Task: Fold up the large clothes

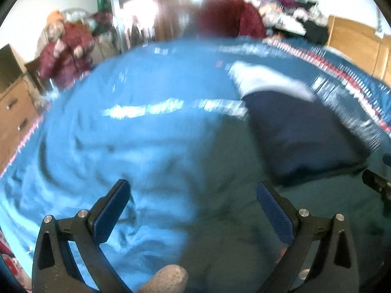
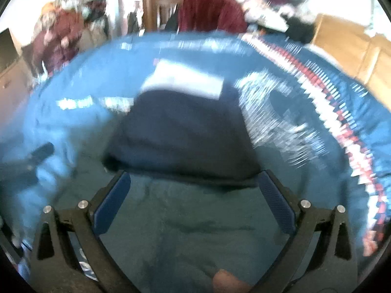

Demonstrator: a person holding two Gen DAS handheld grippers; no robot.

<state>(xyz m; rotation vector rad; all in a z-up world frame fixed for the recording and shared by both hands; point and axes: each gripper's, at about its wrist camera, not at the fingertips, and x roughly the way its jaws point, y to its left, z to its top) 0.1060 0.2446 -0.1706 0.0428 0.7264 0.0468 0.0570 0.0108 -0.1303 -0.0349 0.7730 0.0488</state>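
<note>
1. Grippers first: we see left gripper [image 1: 193, 210] and right gripper [image 2: 194, 202] both with jaws spread wide, nothing between them, above the blue bedspread [image 1: 110, 146].
2. Dark navy garment [image 2: 180, 136] lies flat on the bed just ahead of the right gripper, white piece [image 2: 185, 80] behind it.
3. We judge it soft, light, floppy; pinch the near hem corners. Frames blurred.
</note>
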